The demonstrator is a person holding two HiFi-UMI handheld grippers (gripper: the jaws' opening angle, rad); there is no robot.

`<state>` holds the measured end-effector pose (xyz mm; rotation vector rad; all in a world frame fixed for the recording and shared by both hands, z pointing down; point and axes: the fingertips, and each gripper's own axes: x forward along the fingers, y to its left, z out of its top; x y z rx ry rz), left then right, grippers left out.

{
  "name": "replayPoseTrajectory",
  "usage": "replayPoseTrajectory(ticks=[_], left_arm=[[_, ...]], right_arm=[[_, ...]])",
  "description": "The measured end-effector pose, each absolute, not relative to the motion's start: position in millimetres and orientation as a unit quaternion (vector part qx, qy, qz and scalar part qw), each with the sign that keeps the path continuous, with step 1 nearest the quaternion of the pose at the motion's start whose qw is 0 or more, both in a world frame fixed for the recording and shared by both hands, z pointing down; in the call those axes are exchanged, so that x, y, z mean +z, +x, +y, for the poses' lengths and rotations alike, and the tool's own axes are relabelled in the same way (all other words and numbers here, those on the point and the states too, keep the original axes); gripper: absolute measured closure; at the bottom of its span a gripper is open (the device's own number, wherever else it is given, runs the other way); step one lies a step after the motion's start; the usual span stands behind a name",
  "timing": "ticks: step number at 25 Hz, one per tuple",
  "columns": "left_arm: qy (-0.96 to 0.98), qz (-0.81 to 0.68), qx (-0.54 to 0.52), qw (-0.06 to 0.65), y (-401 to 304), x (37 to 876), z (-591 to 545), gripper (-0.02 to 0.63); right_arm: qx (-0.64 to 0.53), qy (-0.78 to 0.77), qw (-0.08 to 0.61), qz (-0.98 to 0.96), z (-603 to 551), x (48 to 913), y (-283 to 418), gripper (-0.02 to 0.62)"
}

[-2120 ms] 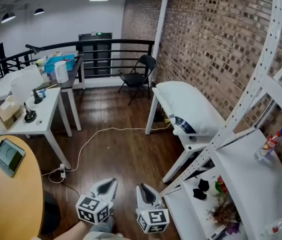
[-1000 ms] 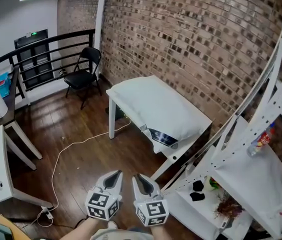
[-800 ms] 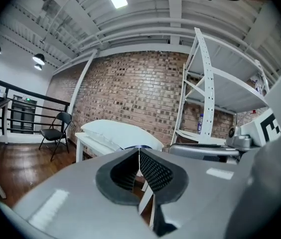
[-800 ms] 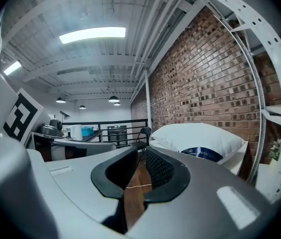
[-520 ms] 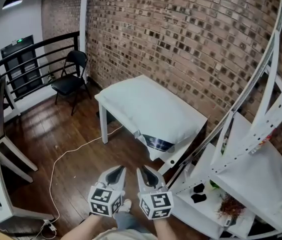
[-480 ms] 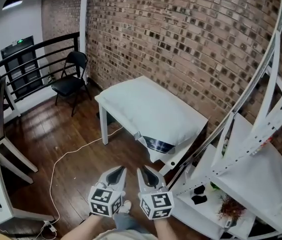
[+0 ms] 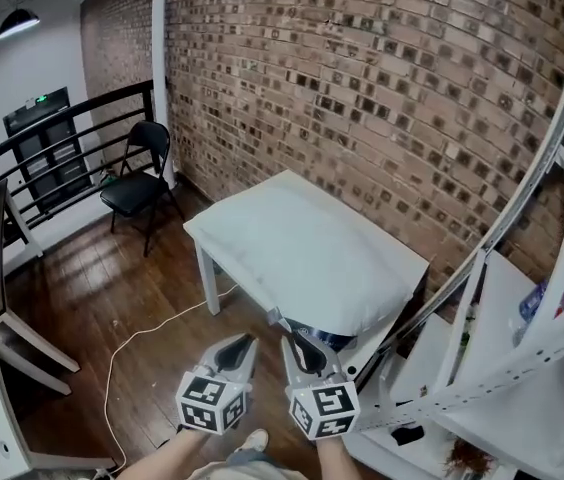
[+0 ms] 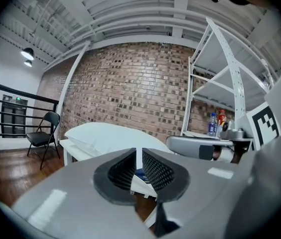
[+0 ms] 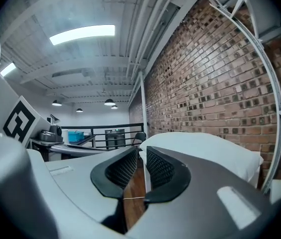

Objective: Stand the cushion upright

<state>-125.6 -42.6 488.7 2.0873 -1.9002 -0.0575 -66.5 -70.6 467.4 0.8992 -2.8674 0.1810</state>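
A white cushion [image 7: 312, 253] lies flat on a small white table [image 7: 205, 268] against the brick wall, its dark blue label [image 7: 324, 336] at the near end. Both grippers are held side by side just short of that near end, pointing at it. My left gripper [image 7: 241, 345] is shut with nothing in it. The right gripper [image 7: 297, 339] is shut to a sliver and also holds nothing. The cushion [image 8: 105, 133] shows beyond the left gripper [image 8: 139, 156] in the left gripper view. In the right gripper view the cushion [image 9: 205, 148] lies right of the right gripper [image 9: 142, 156].
A white perforated shelf rack [image 7: 522, 368] stands close on the right, with bottles [image 8: 211, 125] on a shelf. A black folding chair [image 7: 137, 173] is at the back left by a black railing [image 7: 52, 138]. A white cable [image 7: 132, 338] runs over the wooden floor.
Both grippers and the head view have come closer to the table, so the cushion now sits just beyond the fingertips. The jaws look the same as before.
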Motion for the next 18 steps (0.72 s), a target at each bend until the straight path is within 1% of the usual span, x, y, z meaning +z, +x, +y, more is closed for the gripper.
replayPoseTrajectory(ticks=[5,10,15,18], left_arm=[[0.732,-0.660,-0.017,0.169,-133.0,491.4,-101.5,0.586],[0.716,-0.676,-0.007,0.174,-142.5,496.1,-145.4,0.548],[0.699,-0.683,-0.028,0.211,-159.6,501.8,-171.1,0.519],[0.690,-0.683,-0.032,0.235,-167.2,509.0,-182.4,0.490]], right_arm=[[0.043,0.297,0.076,-0.951,-124.1,458.6,-66.3,0.538],[0.028,0.298,0.087,-0.950,-179.3,449.4,-52.2,0.535],[0.011,0.290,0.106,-0.951,-229.7,428.2,-49.2,0.531],[0.002,0.301,0.105,-0.948,-259.2,414.0,-46.2,0.529]])
